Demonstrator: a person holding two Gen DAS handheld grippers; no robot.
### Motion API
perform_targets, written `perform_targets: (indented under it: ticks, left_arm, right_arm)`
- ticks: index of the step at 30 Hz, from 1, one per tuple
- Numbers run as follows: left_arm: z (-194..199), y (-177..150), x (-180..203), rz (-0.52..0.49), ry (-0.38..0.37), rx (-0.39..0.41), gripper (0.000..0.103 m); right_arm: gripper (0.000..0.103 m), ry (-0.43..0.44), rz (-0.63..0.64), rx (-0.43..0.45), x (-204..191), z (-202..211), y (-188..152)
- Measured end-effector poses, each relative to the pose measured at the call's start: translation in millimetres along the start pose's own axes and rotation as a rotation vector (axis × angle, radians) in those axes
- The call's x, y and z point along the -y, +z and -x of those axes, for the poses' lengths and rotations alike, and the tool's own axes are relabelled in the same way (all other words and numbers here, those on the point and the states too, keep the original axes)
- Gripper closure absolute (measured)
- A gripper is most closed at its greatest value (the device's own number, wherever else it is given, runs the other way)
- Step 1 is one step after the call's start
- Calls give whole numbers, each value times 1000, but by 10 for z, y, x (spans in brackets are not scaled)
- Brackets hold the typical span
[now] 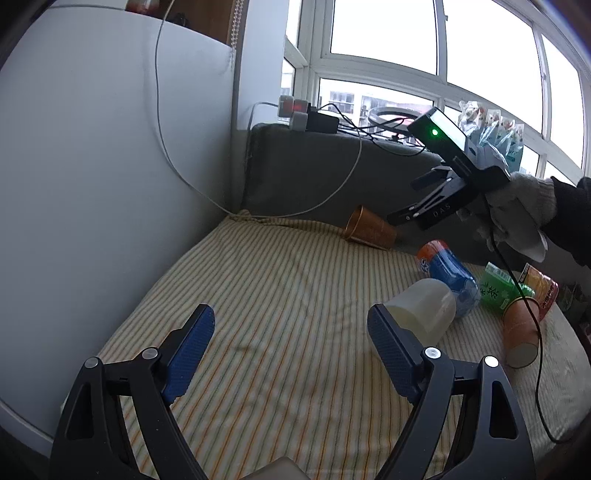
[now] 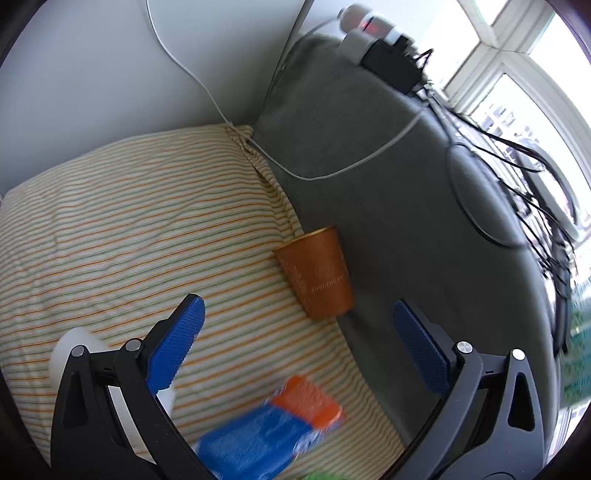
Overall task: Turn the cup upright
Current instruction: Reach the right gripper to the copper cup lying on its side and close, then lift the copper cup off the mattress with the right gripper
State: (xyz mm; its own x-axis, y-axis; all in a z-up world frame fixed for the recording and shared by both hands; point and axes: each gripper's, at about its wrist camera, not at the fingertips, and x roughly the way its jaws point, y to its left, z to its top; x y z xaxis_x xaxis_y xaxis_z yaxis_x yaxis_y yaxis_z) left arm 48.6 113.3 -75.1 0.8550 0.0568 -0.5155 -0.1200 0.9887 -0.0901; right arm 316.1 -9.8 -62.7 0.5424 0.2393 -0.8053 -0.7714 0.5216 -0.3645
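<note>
Left wrist view: the left hand-held gripper (image 1: 291,332) hangs with its blue-padded jaws spread wide and nothing between them, above a broad bare stretch of the yellow striped cloth-covered cushion (image 1: 258,295). The copper-brown paper cup (image 1: 369,229) lies on its side at the cushion's far edge, mouth toward the far left corner, against the grey upholstered backrest (image 1: 314,173). The right hand-held gripper (image 1: 410,199), held in a white-gloved hand (image 1: 517,210), hovers just beside that cup's base.

Toward the cushion's right edge things crowd together: a translucent white plastic cup (image 1: 424,310) on its side just behind the left gripper's right finger, a blue and orange bottle (image 1: 447,273), a green bottle (image 1: 498,291), a second orange paper cup (image 1: 521,332) and an orange-labelled can (image 1: 541,291).

In the right wrist view the right gripper (image 2: 299,325) is wide open and empty, the copper-brown cup (image 2: 317,273) just ahead of its fingertips, lying where cushion meets backrest.

A white wall (image 1: 92,147) borders the cushion's left edge; a white cable (image 1: 162,122) hangs down it. Power adapters (image 1: 306,114) and black cables sit on top of the backrest, with windows (image 1: 388,33) behind.
</note>
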Motion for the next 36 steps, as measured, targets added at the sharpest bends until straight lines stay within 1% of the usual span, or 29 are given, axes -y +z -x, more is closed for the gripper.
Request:
perform_targets:
  ticks: [2,9,11,12,14,22,25,28,30,34,36]
  left_arm:
    - [-60,-3,-7,2,-7,-23,18]
    - [-222,7,-32,16,-23,-77,18]
    - [-257,-1,-15,16,-26,-81,18]
    - [-271,-5,-10,17,-28,-83,18]
    - [-301,2,-5,19,-34,-84,18]
    - [-359,25,-13,28,-31,-84,18]
    - [-358,23,-28,33,-28,-84,18]
    - [-362,27,-44,37,-23,-84,18]
    - [-357,25,-44,37,-19,-82,18]
    - [-343,26,-53,38,-18,-75,18]
    - [-335,21,-52,37,-17,-71,18]
  right_arm:
    - [0,23,6,-19,38,-154,70]
    - [2,50,30,-64,105,-616,210]
    - [5,47,33,-76,125,-704,240]
    - [7,52,34,-79,137,-740,253]
    - [9,69,34,-93,166,-813,277]
    - [12,95,89,-148,150,-1049,334]
    - [17,91,114,-170,118,-1135,324]
    - [22,76,113,-177,119,-1177,323]
    - [33,67,104,-176,139,-1178,327]
    - [34,68,83,-173,202,-1144,328]
    - [36,58,88,-171,193,-1124,314]
